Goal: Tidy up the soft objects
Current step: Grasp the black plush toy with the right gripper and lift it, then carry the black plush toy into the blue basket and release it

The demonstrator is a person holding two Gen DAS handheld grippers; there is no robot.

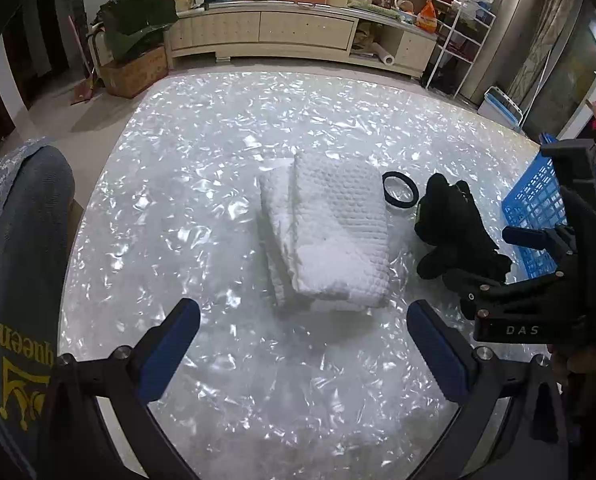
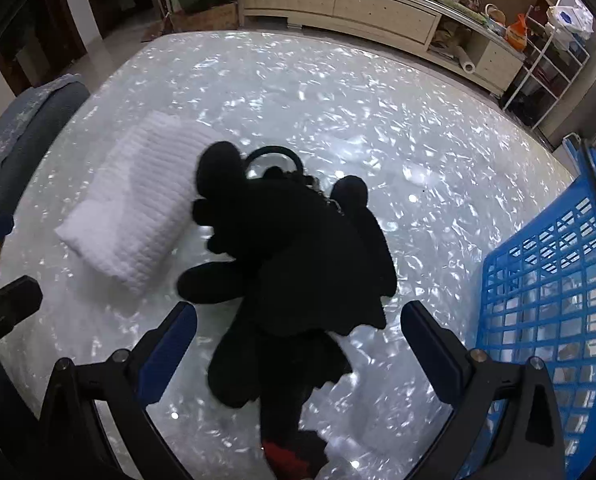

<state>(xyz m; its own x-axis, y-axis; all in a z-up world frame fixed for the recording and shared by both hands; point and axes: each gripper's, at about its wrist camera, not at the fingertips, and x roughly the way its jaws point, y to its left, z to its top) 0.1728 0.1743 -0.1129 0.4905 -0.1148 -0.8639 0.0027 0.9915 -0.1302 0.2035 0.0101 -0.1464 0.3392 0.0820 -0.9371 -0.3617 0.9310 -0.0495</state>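
Note:
A folded white towel (image 1: 329, 236) lies mid-table, just ahead of my open, empty left gripper (image 1: 303, 344). It also shows in the right wrist view (image 2: 138, 196). A black plush toy (image 2: 298, 256) lies on the table right of the towel, also in the left wrist view (image 1: 453, 228). My right gripper (image 2: 298, 344) is open and hovers over the toy's lower body, its fingers on either side and apart from it. The right gripper's body shows in the left wrist view (image 1: 545, 296). A black ring (image 1: 399, 190) lies between towel and toy.
A blue plastic basket (image 2: 545, 280) stands at the table's right edge, also in the left wrist view (image 1: 533, 208). A chair back with a grey cloth (image 1: 14, 264) is at the left. A long cabinet (image 1: 298, 32) with clutter stands beyond the shiny white table (image 1: 218, 152).

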